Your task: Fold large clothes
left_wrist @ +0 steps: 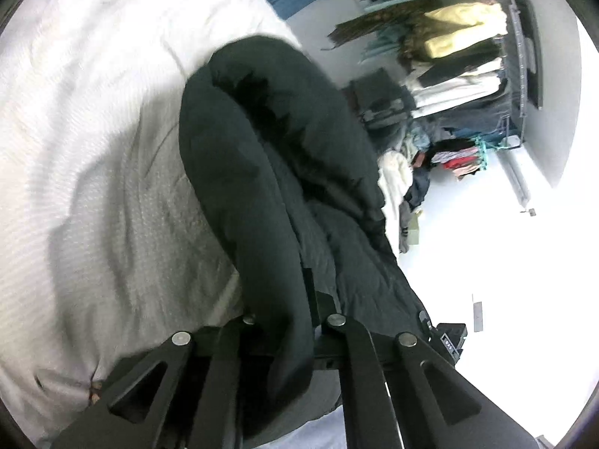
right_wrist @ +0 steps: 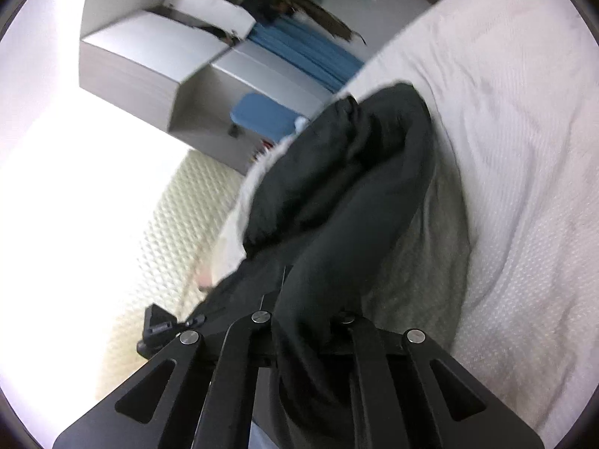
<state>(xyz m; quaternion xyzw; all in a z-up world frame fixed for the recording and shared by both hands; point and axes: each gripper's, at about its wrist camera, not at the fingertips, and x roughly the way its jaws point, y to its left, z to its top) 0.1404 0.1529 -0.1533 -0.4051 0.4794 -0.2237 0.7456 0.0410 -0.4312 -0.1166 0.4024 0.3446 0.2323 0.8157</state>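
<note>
left hand-held gripper (left_wrist: 288, 321) is clamping the black garment (left_wrist: 277, 157) | right hand-held gripper (right_wrist: 305, 318) is clamping it too | garment is stretching lengthwise away from both, over the white bed (left_wrist: 93, 149)

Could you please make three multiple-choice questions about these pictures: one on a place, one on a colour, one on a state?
1. Where does the far end of the dark garment rest?
A. on the white bedding
B. on a chair
C. in a box

2. What colour is the garment?
A. yellow
B. red
C. black

3. What is the state of the left gripper and the right gripper?
A. both open and empty
B. both shut on the garment
C. only the left one grips

Answers: 1 A, its far fold lies on the bedding; 2 C, the fabric is black in both views; 3 B, cloth is pinched between each pair of fingers.
</note>
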